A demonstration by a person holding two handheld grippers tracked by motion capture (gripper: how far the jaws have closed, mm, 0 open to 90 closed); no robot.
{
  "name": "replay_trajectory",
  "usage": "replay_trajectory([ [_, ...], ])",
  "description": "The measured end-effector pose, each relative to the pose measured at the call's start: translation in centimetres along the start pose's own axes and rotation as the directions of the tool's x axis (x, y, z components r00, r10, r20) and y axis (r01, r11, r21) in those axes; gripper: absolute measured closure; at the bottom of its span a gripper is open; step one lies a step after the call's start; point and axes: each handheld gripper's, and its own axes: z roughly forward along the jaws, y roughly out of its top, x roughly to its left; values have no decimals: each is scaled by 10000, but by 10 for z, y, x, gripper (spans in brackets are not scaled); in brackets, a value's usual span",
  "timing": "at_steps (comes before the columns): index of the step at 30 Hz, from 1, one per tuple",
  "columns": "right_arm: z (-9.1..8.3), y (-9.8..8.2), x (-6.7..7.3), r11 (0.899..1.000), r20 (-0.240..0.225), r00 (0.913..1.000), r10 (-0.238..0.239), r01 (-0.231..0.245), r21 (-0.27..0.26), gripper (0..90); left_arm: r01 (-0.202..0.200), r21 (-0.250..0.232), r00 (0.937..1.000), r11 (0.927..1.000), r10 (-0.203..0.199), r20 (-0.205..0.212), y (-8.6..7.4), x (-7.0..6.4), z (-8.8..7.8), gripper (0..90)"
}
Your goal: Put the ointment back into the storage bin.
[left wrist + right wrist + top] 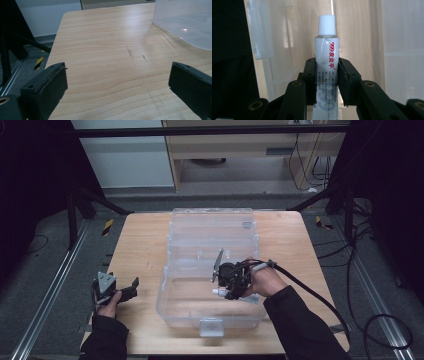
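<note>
**Tube held over the open box**

The right gripper [326, 82] clamps a small white plastic ointment tube with a ribbed cap [326, 53], cap pointing ahead, above the clear plastic storage box [172, 292]. Best lowered close to the floor before releasing. The left gripper [117, 86] rests spread wide, empty, over the pale wooden worktop [105, 42].

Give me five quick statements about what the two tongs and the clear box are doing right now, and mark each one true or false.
1. The right tongs are shut on a white tube. True.
2. The tube's cap is red. False: the cap is white; the printing on the tube is red.
3. The left tongs are open with nothing between them. True.
4. The left tongs are inside the clear plastic box. False: they sit over the bare wooden table, beside the box.
5. The box's lid is closed. False: it is open, and the right tongs are over it.
</note>
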Motion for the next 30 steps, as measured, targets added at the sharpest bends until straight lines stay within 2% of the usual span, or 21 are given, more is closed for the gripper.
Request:
replay_trajectory([
  [5,12,0,3,9981,-120,9986,-509,513,350,697,-2,0,10000,10000,2,-1,0,0,0,15],
  [19,41,-4,3,9951,-328,9984,-465,491,856,696,12,-8,10000,10000,-12,0,0,0,0,15],
  [20,43,-4,2,9952,-331,9978,-568,592,778,696,12,-6,10000,10000,-12,-3,0,0,0,15],
  [30,59,-6,1,9933,-461,9976,-511,556,1016,694,15,-10,10000,10000,-15,3,0,0,0,15],
])
